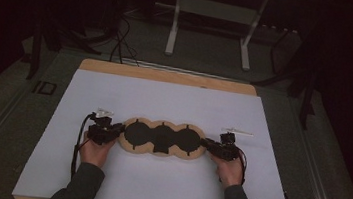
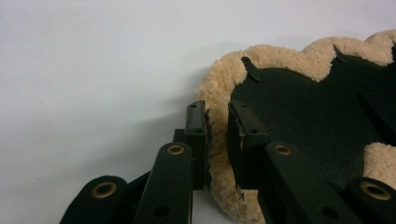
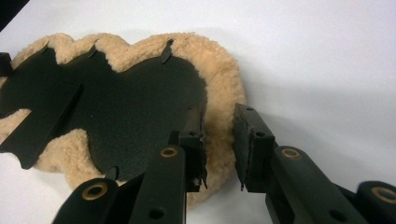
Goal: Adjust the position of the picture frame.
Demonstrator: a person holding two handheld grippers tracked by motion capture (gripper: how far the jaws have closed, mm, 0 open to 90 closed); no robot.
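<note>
On the white sheet (image 1: 174, 104) covering the wooden table (image 1: 167, 75), in a dark room with a metal stand (image 1: 214, 13) behind, a three-lobed black pad trimmed in tan fleece (image 1: 162, 138) lies flat near the person's edge. The left gripper (image 2: 217, 133) pinches the fleece rim at one end, the right gripper (image 3: 219, 140) the opposite end. To lift it well, I judge both should rise together and level, keeping the floppy pad taut.
</note>
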